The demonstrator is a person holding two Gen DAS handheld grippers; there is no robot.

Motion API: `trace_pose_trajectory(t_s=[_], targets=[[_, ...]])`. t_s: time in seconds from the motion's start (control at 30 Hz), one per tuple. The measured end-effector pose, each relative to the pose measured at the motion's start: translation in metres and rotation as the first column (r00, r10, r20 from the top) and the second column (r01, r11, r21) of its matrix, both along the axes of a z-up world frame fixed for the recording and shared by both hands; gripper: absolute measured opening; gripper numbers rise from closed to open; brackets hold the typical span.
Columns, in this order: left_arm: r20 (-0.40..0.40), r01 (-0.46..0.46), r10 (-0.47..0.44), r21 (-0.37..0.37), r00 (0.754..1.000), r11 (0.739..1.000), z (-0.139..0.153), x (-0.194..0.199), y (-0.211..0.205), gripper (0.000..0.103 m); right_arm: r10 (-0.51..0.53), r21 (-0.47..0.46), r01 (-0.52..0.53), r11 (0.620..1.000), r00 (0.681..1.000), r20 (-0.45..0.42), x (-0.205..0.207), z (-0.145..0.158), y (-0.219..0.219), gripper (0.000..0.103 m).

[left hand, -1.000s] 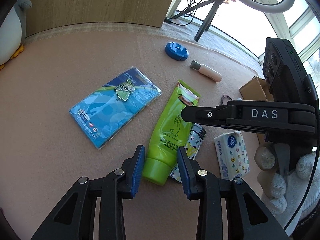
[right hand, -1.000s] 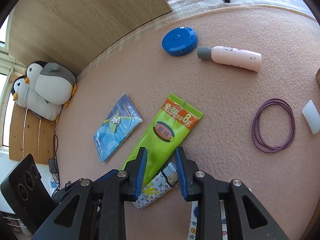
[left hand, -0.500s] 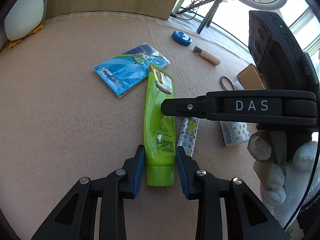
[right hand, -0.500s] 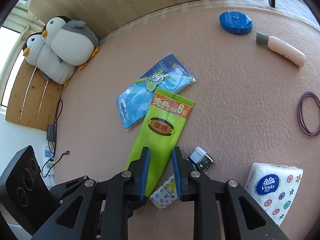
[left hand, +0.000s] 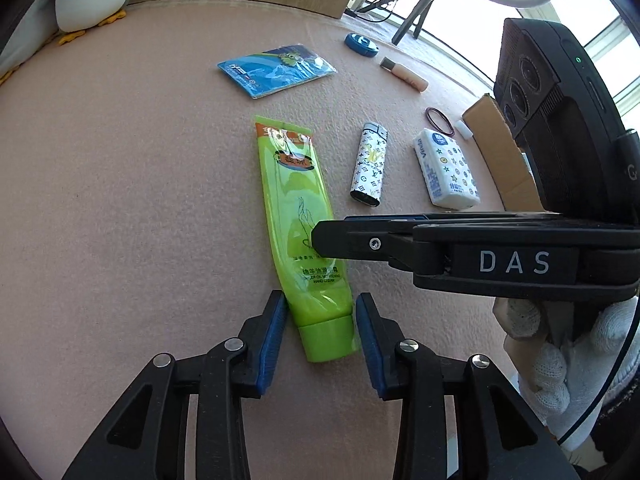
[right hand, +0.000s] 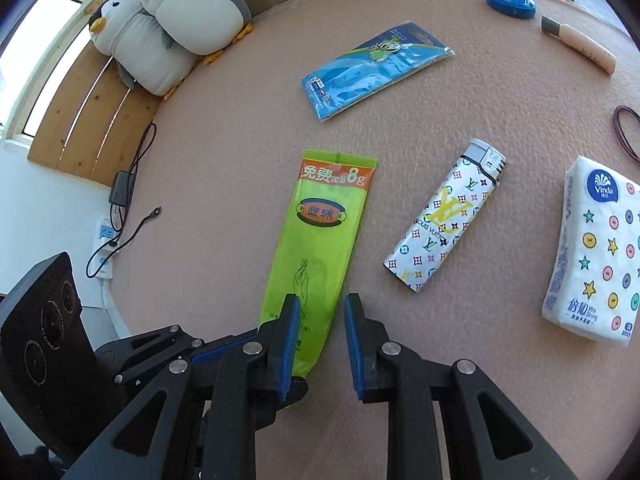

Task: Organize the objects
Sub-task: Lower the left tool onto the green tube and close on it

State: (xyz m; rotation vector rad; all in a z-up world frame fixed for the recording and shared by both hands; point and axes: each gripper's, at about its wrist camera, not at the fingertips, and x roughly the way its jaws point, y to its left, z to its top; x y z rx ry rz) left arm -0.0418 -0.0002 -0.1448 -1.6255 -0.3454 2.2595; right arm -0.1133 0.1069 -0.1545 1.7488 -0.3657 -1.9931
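The right gripper [left hand: 320, 236] crosses the left wrist view side-on and covers part of the tube [left hand: 298, 216]; its finger gap cannot be read there. In the right wrist view the right gripper [right hand: 318, 340] has its fingers apart, and the left one overlaps the tube's lower end, so contact cannot be judged. The tube's cap is out of sight in that view, behind the left gripper's tips. The left gripper [left hand: 320, 336] has its fingers apart, one on each side of the cap end with small gaps visible. The cardboard box [left hand: 496, 148] is largely hidden behind the right gripper's body, and the small white item beside the hair tie [left hand: 439, 121] is too small to identify.

Compared with half a second ago, the tube lies clear of the lighter [right hand: 444, 216] and of the blue packet [right hand: 376, 68], with bare cloth between them; earlier it overlapped both. The tissue pack [right hand: 596, 252] lies beside the lighter, apart from it.

The surface is a pink felt-like cloth [left hand: 120, 200]. Two plush penguins [right hand: 168, 20] sit at its far edge against a wood panel. A ring light on a tripod stands by a bright window.
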Motion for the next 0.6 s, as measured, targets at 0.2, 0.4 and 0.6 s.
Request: trace_pose_trajectory(t_s=[0.2, 0.4, 0.6], targets=[[-0.006, 0.006, -0.007, -0.009, 1.0, 1.0, -0.002, -0.012, -0.001, 0.06, -0.065, -0.052, 0.066, 0.997, 0.998, 0.004, 0.014, 0.0, 0.002, 0.036], [-0.012, 0.047, -0.047, 0.012, 0.999, 0.999, -0.004, -0.019, 0.006, 0.059, -0.081, -0.075, 0.082, 0.994, 0.996, 0.027, 0.01, -0.002, -0.003, 0.036], [-0.012, 0.058, -0.058, 0.001, 0.998, 0.998, -0.002, -0.019, 0.012, 0.059, -0.067, -0.068, 0.069, 0.995, 0.997, 0.026, 0.01, -0.001, -0.009, 0.036]])
